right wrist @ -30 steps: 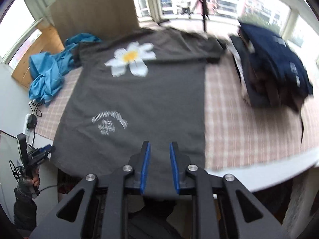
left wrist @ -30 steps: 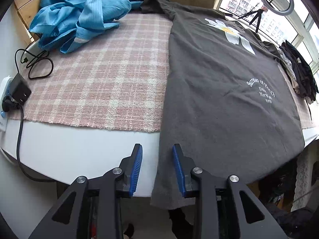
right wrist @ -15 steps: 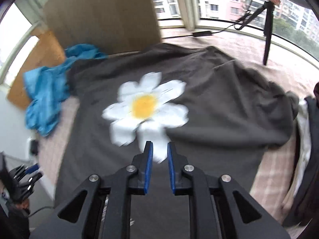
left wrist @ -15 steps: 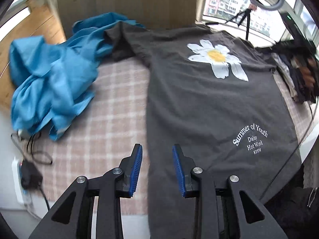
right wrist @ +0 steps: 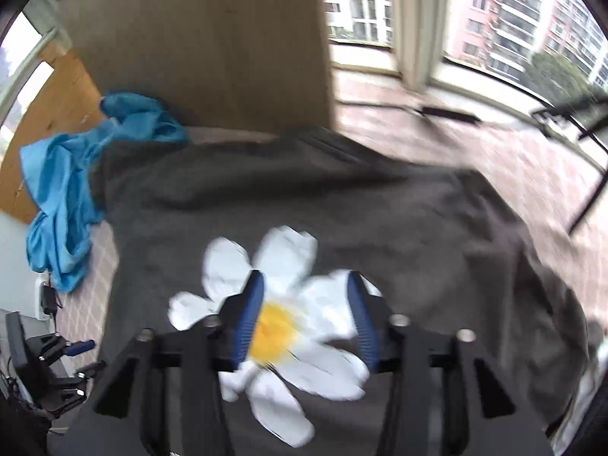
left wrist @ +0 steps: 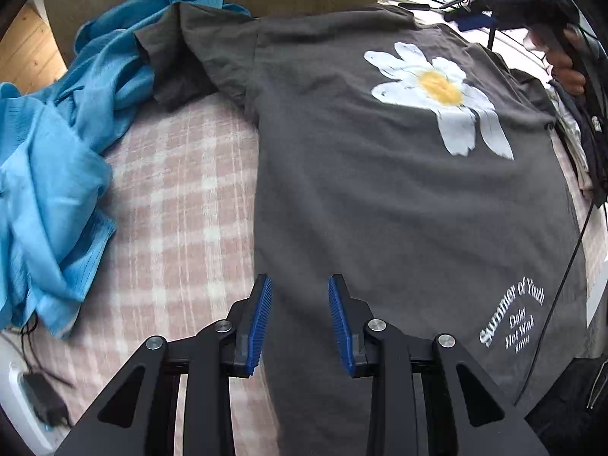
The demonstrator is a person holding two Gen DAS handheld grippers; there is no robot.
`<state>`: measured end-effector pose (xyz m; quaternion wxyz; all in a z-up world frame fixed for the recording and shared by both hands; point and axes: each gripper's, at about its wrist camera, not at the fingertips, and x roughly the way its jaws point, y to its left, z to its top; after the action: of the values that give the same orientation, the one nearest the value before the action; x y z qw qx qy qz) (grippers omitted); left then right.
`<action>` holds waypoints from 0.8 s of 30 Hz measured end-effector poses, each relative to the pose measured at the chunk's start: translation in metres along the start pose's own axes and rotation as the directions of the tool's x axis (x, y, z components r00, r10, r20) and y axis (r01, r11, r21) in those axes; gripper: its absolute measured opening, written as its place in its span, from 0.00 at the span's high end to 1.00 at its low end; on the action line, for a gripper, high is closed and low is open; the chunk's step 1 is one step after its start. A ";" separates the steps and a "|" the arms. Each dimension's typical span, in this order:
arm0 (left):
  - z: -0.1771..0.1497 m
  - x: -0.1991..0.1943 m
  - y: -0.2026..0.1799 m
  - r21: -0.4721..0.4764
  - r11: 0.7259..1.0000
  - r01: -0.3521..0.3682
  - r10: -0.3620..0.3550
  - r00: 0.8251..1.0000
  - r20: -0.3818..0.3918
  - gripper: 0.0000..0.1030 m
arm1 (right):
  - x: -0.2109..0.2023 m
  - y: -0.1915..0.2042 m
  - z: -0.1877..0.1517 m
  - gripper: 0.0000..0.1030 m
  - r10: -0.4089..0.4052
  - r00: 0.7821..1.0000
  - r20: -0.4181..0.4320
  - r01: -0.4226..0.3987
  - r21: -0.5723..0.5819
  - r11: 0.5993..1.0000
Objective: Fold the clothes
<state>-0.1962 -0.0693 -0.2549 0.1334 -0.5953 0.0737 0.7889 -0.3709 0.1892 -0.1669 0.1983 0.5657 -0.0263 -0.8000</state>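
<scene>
A dark grey T-shirt (left wrist: 380, 197) with a white daisy print (left wrist: 440, 91) lies spread flat on a pink plaid cloth (left wrist: 190, 205). My left gripper (left wrist: 300, 296) hovers over the shirt's left side edge near the hem. It is open, with nothing between its blue pads (left wrist: 262, 315). My right gripper (right wrist: 304, 285) hangs low over the daisy (right wrist: 281, 326), below the collar. Its jaws are opening and nothing is pinched between them. The left wrist view shows the right gripper (left wrist: 490, 3) and the hand holding it at the top right.
A crumpled blue garment (left wrist: 57, 152) lies left of the shirt, overlapping its left sleeve. Dark clothes (left wrist: 585, 140) are piled at the right edge. A power strip with an adapter (left wrist: 41, 399) sits at the near left. A wooden panel (right wrist: 209, 57) and windows stand behind the table.
My left gripper moved in from the table's front edge, over the shirt's left side. My right gripper travelled from the hem up to the daisy, sank lower, and its jaws spread wider.
</scene>
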 end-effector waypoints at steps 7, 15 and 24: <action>0.007 0.019 0.013 0.003 0.998 0.056 -0.056 0.998 0.014 0.68 | 0.083 0.047 0.049 0.53 -0.047 0.995 -0.089 0.041 -0.072 0.997; 0.023 0.004 0.049 -0.063 0.993 0.099 -0.093 0.991 0.097 0.67 | 0.094 0.074 0.074 0.51 -0.206 0.978 0.026 0.206 -0.238 0.949; 0.122 0.015 0.112 -0.044 0.992 -0.118 0.125 0.973 0.197 0.65 | 0.069 0.099 0.061 0.51 -0.041 0.999 0.011 0.043 -0.264 0.964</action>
<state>-0.3460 -0.1409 -0.2397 0.0821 -0.5099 0.0836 0.8522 -0.4178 0.0629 -0.1802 0.2548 0.5327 0.0921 -0.8018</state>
